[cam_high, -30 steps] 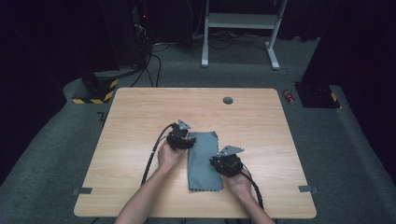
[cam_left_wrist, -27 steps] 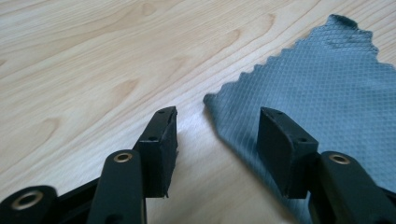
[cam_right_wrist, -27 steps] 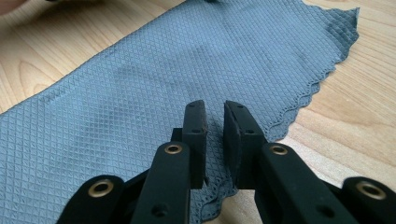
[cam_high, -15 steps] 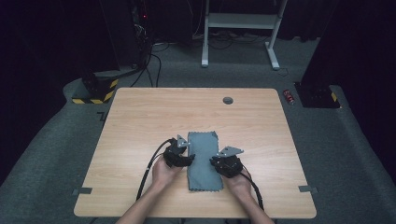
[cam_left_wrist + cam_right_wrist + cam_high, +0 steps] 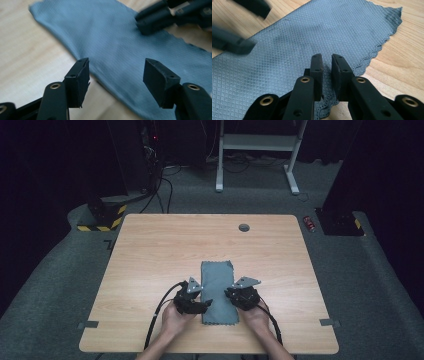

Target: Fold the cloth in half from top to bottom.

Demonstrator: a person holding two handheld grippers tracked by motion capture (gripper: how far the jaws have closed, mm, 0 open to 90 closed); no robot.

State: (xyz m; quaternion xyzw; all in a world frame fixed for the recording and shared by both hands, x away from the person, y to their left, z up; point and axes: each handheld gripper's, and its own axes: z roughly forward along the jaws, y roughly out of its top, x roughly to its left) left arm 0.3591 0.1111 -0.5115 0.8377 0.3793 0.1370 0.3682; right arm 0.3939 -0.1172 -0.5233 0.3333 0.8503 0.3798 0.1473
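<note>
while the person's forearms come in from the near edge of the table [image 5: 150, 250], the left gripper [image 5: 199, 304] sits at the cloth's near left edge and the right gripper [image 5: 239, 296] at its near right edge. compared with a second ago, the left gripper has come nearer, from the cloth's far left corner down to its near left side, and its jaws have just been opening; in the left gripper view they stand wide apart over the cloth's edge with nothing pressed between them, the fabric lying flat below. the right gripper has kept its place. in the right gripper view its jaws are drawn close together with a narrow gap, and the scalloped edge of the cloth runs up between them; whether the pads actually pinch it i cannot tell. the grey cloth [image 5: 218, 285] lies flat as a long folded strip on the near middle of the table, running away from the person between both grippers. farther off, a round grommet [image 5: 244, 227] sits near the table's far edge.
</note>
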